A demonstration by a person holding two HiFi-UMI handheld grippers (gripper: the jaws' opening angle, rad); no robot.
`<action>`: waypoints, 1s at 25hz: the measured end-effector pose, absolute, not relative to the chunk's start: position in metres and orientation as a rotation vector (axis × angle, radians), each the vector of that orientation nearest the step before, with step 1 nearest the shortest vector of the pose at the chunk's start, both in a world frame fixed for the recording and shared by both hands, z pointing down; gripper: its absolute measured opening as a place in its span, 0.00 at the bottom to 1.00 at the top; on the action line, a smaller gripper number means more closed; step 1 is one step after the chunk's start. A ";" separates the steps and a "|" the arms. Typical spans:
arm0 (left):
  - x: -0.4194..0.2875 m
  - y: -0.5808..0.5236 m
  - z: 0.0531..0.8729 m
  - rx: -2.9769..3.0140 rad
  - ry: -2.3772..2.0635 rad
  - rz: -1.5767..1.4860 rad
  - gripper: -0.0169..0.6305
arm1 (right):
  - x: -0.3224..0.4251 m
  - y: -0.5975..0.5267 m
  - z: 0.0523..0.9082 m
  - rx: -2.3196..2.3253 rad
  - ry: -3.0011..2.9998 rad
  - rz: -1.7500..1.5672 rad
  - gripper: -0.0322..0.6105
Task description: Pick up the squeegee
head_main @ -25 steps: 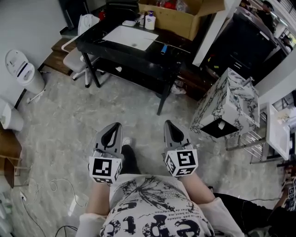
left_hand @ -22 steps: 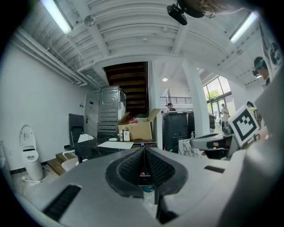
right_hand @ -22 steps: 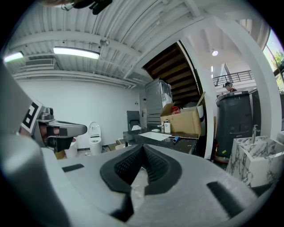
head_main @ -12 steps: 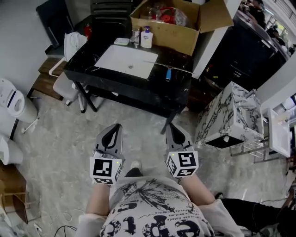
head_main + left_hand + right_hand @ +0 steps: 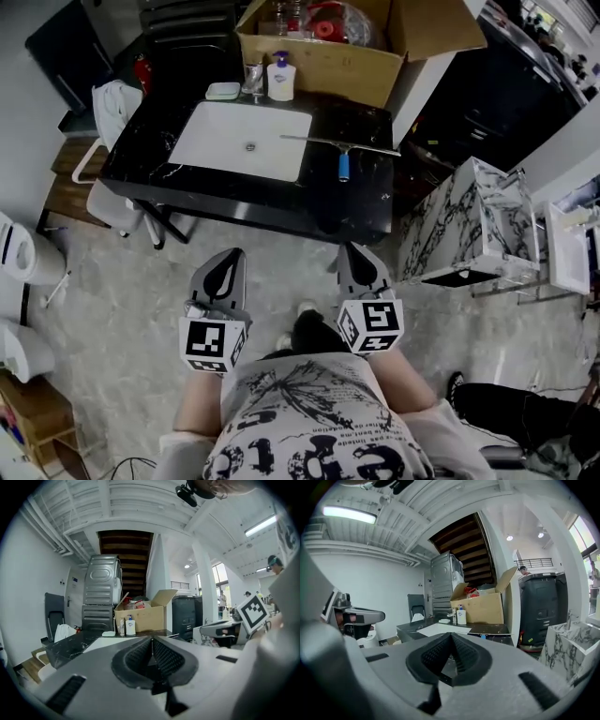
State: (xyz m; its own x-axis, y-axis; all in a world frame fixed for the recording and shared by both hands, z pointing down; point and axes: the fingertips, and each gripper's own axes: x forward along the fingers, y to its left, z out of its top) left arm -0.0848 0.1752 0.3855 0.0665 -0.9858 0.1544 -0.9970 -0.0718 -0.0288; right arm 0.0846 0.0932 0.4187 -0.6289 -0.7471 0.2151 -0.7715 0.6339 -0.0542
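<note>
The squeegee point(image 5: 343, 155) lies on the black marble table point(image 5: 234, 192), right of the white inset basin point(image 5: 242, 139). Its thin blade runs across and its blue handle points toward me. My left gripper point(image 5: 226, 259) and right gripper point(image 5: 354, 251) are held side by side over the floor, just short of the table's near edge. Both point at the table, shut and empty. In the left gripper view the left gripper point(image 5: 151, 641) has its ribbed pads meeting at the tip. The right gripper point(image 5: 451, 635) looks the same in its own view, with the table beyond it.
An open cardboard box point(image 5: 328, 56) stands at the table's back, with a soap bottle point(image 5: 279, 80), a glass point(image 5: 253, 77) and a soap dish point(image 5: 223, 91) before it. A marble-patterned cabinet point(image 5: 469, 225) stands right. A white chair point(image 5: 112, 105) and toilets point(image 5: 21, 258) are left.
I have walked toward the table: it has come down the head view and now lies just beyond the gripper tips. Both grippers stay shut, side by side.
</note>
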 end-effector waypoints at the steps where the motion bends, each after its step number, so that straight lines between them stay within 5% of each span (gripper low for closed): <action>1: -0.087 0.163 0.388 2.237 -2.071 0.203 0.05 | 0.082 0.083 0.422 1.263 -2.673 0.214 0.04; 25: -0.105 -0.137 0.395 2.392 -1.928 0.219 0.05 | 0.059 -0.202 0.480 1.304 -2.448 0.432 0.04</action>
